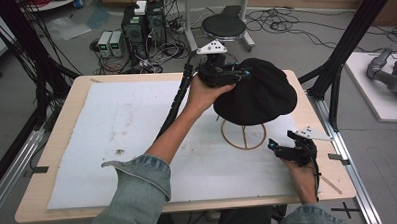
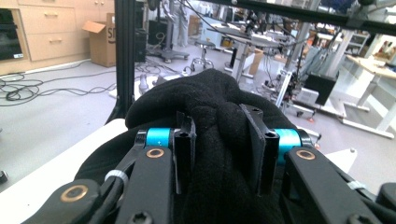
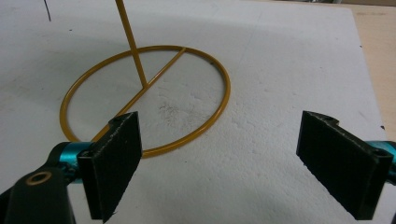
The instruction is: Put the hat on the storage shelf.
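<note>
Denim cuffs frame the bottom of the high view, and from them the person's 2 forearms reach over a white, slightly grainy foam sheet [image 1: 112,140] that covers a pale wooden table [image 1: 57,132]. At the far edge, the left gripper [image 1: 224,73] is clamped on a fold of the black knitted fabric hat [image 1: 258,92]; in the left gripper view its 2 padded jaws stand narrow with a thick ridge of soft, fuzzy cloth [image 2: 219,140] bunched between them. That hat sits domed over the top of a thin yellow wire stand [image 1: 243,134], whose round base ring with 1 crossbar lies on the foam just below it.

Near the table's right edge, the right gripper [image 1: 282,145] is spread wide and holds nothing; its flat black rubber pads [image 3: 116,161] hover just beside the base ring [image 3: 140,98], from which the upright rod rises.

My reading is that the hat is being lifted off or settled onto the stand, though which of the 2 I cannot tell. Either way, the next move seems to call for a straight vertical path so the limp, stretchy knit does not snag the rod. Since the stand is light wire, the free gripper would likely need to pin the ring down so it does not tip.
</note>
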`<state>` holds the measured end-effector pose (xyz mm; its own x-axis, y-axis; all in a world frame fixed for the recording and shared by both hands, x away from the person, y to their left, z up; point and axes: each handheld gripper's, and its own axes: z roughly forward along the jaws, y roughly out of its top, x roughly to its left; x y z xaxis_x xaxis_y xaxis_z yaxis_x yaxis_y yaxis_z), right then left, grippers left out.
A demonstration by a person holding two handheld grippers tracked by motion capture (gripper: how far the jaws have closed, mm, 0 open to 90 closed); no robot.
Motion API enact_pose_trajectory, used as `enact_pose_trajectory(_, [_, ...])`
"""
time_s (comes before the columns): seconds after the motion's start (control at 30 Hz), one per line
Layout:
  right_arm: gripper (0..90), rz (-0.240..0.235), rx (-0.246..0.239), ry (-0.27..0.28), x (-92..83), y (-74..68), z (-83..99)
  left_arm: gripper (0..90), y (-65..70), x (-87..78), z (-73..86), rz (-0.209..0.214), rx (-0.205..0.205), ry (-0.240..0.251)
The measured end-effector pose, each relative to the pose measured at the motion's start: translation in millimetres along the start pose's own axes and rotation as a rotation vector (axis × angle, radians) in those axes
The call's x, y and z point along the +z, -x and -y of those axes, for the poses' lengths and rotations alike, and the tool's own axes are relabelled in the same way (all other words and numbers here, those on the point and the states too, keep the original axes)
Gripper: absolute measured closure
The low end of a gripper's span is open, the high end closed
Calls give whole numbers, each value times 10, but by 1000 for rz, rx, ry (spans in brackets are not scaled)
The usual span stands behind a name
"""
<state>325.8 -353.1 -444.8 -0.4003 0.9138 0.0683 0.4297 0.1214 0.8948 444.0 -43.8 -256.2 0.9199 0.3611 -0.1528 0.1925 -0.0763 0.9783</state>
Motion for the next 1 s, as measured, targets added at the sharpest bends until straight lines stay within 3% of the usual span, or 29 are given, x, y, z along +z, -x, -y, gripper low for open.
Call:
enact_pose_trajectory(0.1, [139,-1,-1,-3,-2,-2,1,664,5,15,27,3,16,-25])
enact_pose_trajectory(0.67, [139,0,1,-7,-2,-3,2,503,-15,-25,61,-14,51,-40])
enact_pose_trajectory(0.8, [139,0,-2,-8,0,-5,2,478,-53,-138,46,-28,46,6])
enact_pose_trajectory(1.0, [139,0,0,-7,-3,-15,3,469,-136,-379,48,-74,48,17])
